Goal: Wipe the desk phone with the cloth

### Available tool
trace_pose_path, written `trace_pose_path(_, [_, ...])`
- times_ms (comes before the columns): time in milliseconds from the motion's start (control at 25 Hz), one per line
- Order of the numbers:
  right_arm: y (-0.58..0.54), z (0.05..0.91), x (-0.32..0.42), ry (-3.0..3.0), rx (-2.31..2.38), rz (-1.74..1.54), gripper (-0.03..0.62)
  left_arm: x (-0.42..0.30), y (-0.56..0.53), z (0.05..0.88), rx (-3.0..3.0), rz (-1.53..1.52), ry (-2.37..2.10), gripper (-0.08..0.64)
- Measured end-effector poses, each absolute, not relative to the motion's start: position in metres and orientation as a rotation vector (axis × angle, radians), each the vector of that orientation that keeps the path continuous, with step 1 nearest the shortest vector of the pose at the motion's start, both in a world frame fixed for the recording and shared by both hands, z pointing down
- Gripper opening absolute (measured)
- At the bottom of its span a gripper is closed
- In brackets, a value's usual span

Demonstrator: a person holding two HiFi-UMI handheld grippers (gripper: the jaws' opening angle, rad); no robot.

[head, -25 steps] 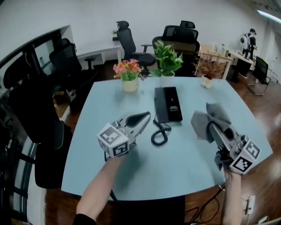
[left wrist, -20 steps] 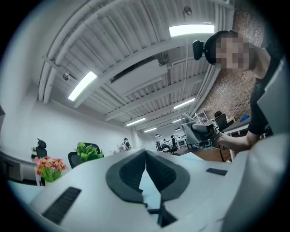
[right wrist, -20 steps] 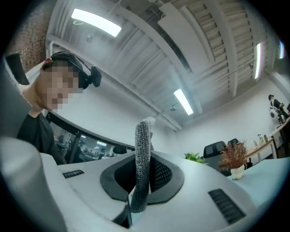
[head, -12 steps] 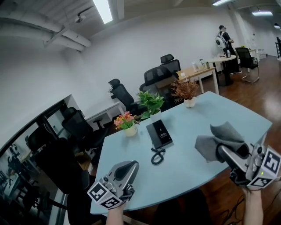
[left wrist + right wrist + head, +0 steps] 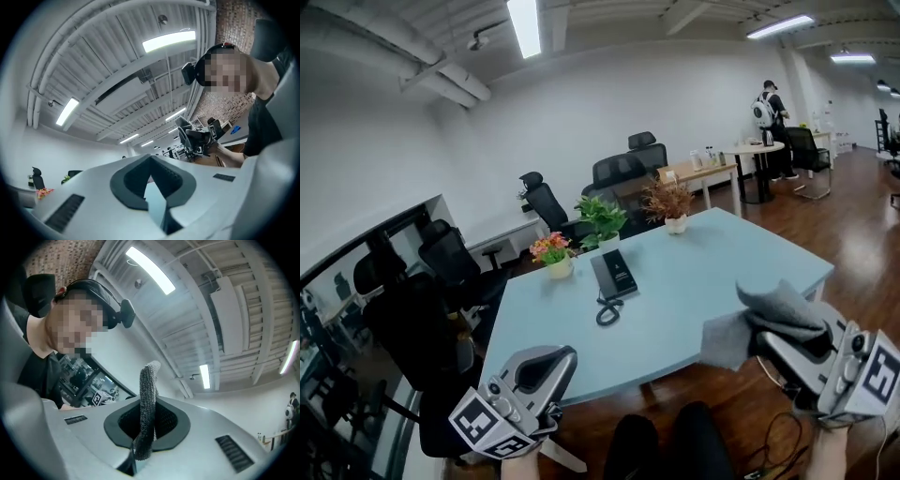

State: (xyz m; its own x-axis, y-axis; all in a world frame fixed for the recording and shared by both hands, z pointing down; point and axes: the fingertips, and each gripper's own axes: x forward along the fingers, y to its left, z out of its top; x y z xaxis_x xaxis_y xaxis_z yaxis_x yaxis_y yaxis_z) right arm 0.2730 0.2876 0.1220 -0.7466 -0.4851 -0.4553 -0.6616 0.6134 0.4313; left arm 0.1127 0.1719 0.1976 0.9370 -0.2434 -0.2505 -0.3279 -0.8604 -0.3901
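The black desk phone [image 5: 614, 271] lies on the far half of the light-blue table [image 5: 694, 281], its coiled cord [image 5: 606, 310] trailing toward me. Both grippers hang well short of the table's near edge, far from the phone. At the lower left my left gripper [image 5: 546, 362] is shut with nothing in it; in the left gripper view its jaws [image 5: 151, 174] point up at the ceiling. My right gripper [image 5: 772, 345] at the lower right is shut on the grey cloth [image 5: 769, 314]. That cloth [image 5: 149, 399] stands up as a folded strip between the right gripper [image 5: 146, 430] pads.
A pot of pink and orange flowers [image 5: 554, 253], a green plant [image 5: 604, 221] and a dried plant [image 5: 667, 202] line the table's far edge. Black office chairs [image 5: 450, 262] stand left and behind. My knees [image 5: 666, 439] show below. A person [image 5: 766, 105] stands far back right.
The head view has swung upward from the table to the room. Both grippers have drawn back from over the table to below its near edge. The cloth stays in the right gripper.
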Motion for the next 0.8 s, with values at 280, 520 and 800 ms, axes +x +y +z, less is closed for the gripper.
trace_pose_path(280, [0.377,0.136,0.263,2.566,-0.904,0.753,-0.002,0.085,0.292,0.201,-2.670,0.237,0.496,0.015])
trace_pose_path(520, [0.451,0.160,0.271,2.603,-0.897,0.805,-0.002,0.073,0.383,0.193,-2.668,0.278,0.547,0.015])
trace_pose_path(800, [0.528,0.160,0.280,2.564,-0.894,0.840,-0.002,0.072,0.462,0.193,-2.643,0.264,0.629,0.015])
